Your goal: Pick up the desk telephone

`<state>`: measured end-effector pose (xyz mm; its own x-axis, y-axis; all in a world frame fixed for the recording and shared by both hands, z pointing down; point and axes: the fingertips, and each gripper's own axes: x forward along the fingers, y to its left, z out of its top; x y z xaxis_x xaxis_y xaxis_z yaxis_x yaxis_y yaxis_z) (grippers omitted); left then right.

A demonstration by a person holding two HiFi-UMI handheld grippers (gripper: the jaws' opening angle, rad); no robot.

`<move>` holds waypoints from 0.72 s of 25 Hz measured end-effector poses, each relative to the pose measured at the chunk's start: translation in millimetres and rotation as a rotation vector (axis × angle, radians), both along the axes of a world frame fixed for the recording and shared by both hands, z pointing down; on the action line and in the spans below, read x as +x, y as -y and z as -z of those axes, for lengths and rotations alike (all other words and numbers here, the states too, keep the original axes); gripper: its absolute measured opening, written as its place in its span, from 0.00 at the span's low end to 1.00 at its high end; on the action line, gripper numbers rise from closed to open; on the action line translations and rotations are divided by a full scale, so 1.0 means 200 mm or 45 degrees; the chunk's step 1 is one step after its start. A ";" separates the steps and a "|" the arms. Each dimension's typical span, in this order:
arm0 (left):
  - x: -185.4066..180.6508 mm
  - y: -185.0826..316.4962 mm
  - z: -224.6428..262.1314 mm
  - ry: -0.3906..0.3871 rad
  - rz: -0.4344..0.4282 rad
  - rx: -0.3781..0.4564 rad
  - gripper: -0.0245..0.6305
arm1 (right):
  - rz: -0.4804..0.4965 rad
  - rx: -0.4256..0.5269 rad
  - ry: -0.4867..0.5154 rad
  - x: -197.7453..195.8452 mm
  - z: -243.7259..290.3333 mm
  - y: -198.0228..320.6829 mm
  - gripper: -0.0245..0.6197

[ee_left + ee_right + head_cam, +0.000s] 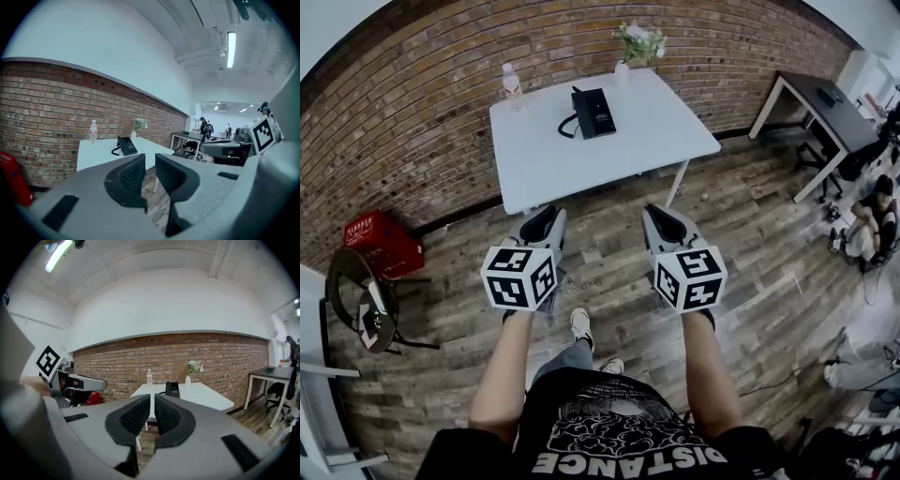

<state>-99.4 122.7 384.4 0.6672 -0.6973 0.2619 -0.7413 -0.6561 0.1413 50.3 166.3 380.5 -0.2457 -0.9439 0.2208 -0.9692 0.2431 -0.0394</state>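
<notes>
Not started; black corded desk telephone (593,112) untouched on white rectangular table (666,131), well apart; left gripper (546,217) narrowly parted, right gripper (661,216) closed, both empty.

Head view looks down; gripper views share the far table (656,122).

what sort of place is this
Most likely an office or shared workspace: a white table with a desk telephone on it, a second dark desk nearby, and a strip light on the ceiling.
</notes>
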 end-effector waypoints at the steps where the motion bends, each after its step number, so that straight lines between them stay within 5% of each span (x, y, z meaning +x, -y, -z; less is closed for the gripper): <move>1: 0.01 0.02 -0.01 -0.001 0.003 -0.002 0.11 | 0.000 -0.001 0.000 0.01 -0.01 0.02 0.05; 18: 0.14 0.68 -0.10 -0.014 -0.002 -0.052 0.21 | -0.026 -0.054 0.000 0.18 -0.08 0.62 0.16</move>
